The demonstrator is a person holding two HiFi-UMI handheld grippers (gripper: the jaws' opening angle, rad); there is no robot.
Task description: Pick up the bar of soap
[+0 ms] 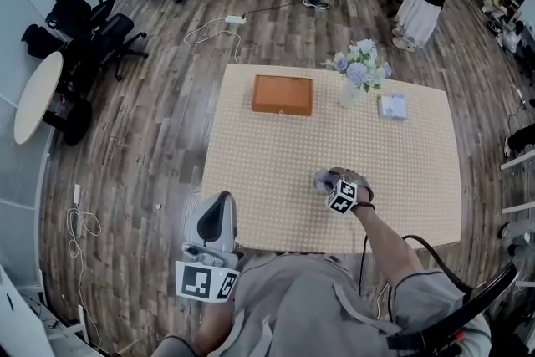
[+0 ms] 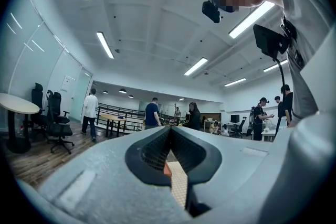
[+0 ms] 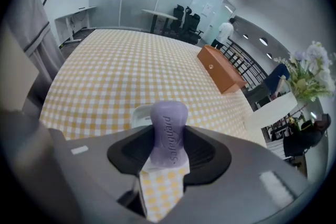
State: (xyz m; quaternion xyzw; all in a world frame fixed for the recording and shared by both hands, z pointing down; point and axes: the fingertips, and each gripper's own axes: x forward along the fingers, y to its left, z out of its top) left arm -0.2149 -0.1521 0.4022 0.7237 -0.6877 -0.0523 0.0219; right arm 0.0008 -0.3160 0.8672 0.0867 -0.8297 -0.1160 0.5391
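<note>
Head view: the right tool (image 1: 328, 181) holds the purple soap (image 1: 321, 178) over the worktop (image 1: 276, 146), and the left tool (image 1: 216, 220) hangs off its near edge. Left gripper view: jaws closed, empty. Right gripper view: jaws pinch the soap's rounded sides, so the slick bar could squirt free.

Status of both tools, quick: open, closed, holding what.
Left tool: closed, nothing between its jaws.
Right tool: closed on the purple bar of soap.
</note>
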